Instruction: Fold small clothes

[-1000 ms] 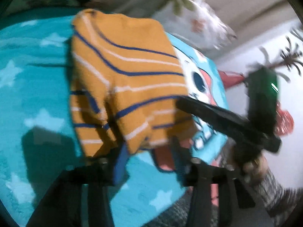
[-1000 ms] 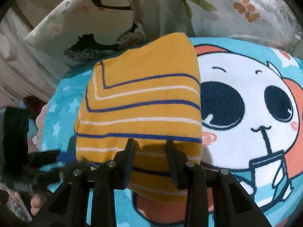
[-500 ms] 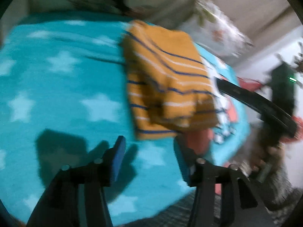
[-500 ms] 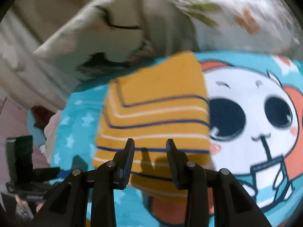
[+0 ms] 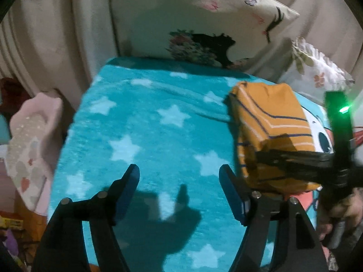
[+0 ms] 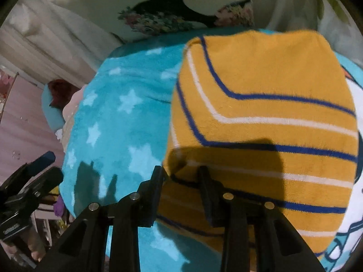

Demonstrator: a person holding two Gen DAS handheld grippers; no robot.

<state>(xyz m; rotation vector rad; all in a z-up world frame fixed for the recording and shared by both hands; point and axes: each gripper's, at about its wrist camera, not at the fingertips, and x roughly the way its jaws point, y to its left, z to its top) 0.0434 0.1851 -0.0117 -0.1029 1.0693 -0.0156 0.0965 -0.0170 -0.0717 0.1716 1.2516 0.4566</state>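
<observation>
Left wrist view: left gripper (image 5: pixel 179 185) spread wide over bare blanket (image 5: pixel 145 140).
Garment: folded striped garment (image 6: pixel 267 122) lies right, near edge between right gripper (image 6: pixel 181 179) fingers, narrowly parted; grip uncertain.

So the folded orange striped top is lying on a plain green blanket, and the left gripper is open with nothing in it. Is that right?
Not quite. The blanket is turquoise with pale stars, not plain green; the left wrist view shows it clearly. The rest holds: the folded orange striped top lies on it, and the left gripper is open and holds nothing.
</observation>
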